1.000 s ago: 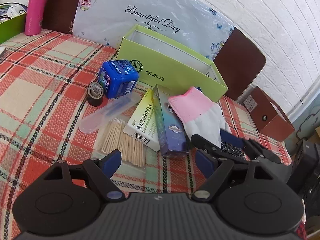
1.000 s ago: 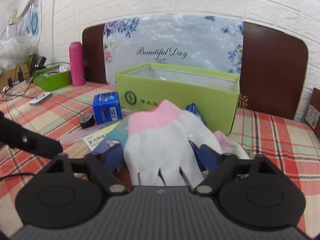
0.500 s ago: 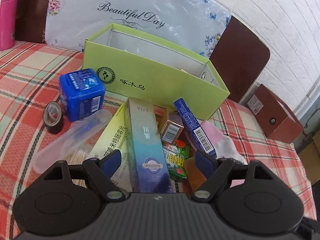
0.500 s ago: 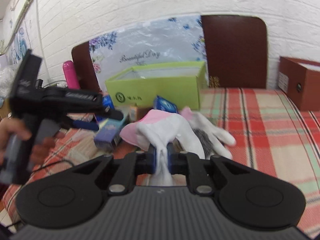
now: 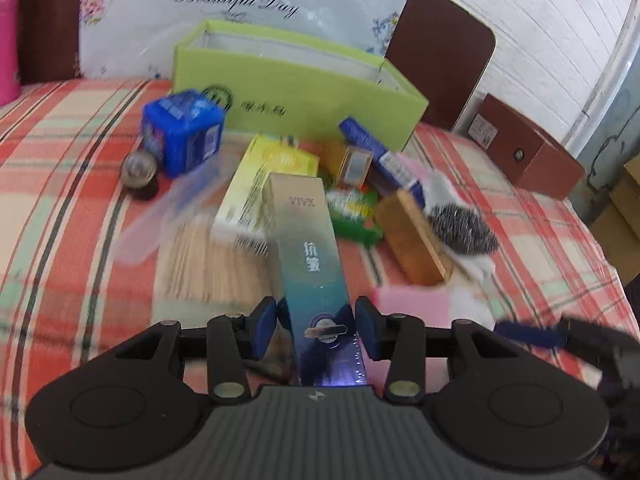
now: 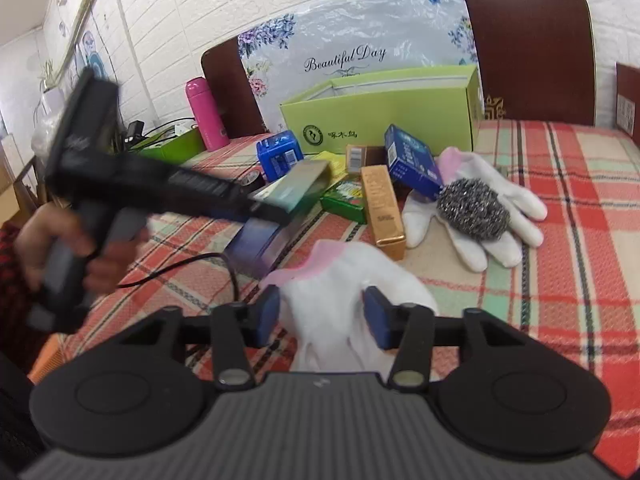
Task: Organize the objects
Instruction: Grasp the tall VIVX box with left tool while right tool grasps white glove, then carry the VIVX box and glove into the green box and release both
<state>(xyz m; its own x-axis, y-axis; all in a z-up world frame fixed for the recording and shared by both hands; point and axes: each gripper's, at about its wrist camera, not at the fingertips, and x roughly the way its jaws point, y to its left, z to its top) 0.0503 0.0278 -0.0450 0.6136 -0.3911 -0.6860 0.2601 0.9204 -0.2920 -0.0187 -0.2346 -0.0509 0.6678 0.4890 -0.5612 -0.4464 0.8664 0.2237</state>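
A long blue-teal VIVX box [image 5: 308, 256] runs between the fingers of my left gripper [image 5: 316, 322]. The jaws are closing and the pads press its sides; the box stays sharp while the table blurs. In the right wrist view the same box [image 6: 288, 196] sits tilted at the end of the left gripper, held by a person's hand [image 6: 60, 248]. A white glove with a pink cuff [image 6: 332, 280] lies bunched between the fingers of my right gripper [image 6: 322, 314]. Its jaws are opening and no longer pinch the glove.
An open green box [image 5: 304, 92] stands at the back. Before it lie a blue cube box [image 5: 182, 136], tape roll [image 5: 138, 170], toothpicks [image 5: 212, 256], gold box [image 6: 382, 208], steel scourer [image 6: 472, 208] on a second glove [image 6: 516, 200], and a pink bottle [image 6: 204, 116].
The left gripper came lower over the VIVX box and its jaws narrowed onto it. The right gripper, pinched shut on the glove half a second ago, has spread its jaws.
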